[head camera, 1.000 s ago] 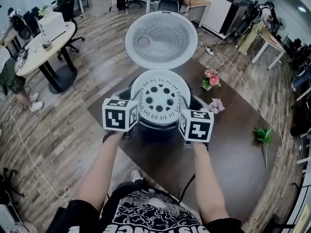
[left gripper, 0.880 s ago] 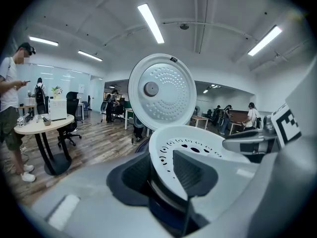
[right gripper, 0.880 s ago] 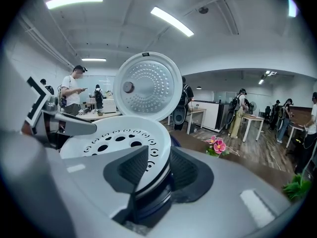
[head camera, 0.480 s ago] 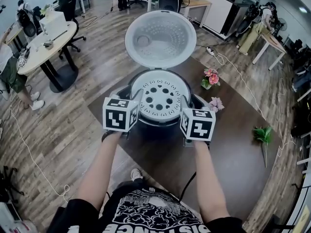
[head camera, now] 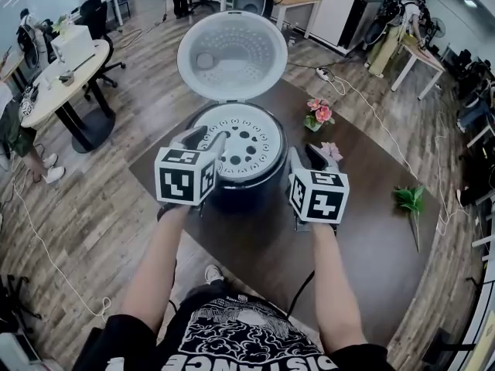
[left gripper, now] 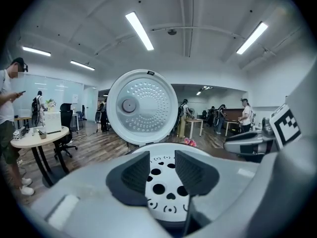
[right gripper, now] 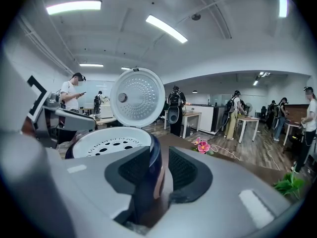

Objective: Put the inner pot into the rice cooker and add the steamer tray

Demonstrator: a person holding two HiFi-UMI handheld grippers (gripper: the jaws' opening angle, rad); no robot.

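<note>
Now left hand-held gripper [left gripper: 162,171] widened, right hand-held gripper [right gripper: 161,170] narrowed, both part-open, empty; tray [head camera: 244,141] hides cooker [head camera: 247,193] interior.

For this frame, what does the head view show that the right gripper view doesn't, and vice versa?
Only the head view: the person's forearms and printed shirt. Only the right gripper view: the ceiling lights, and the right gripper seen along its jaws, which stand apart with the dark wall of the rice cooker showing in the gap. Both: the raised lid, the steamer tray seated in the cooker, and the pink flowers.
</note>
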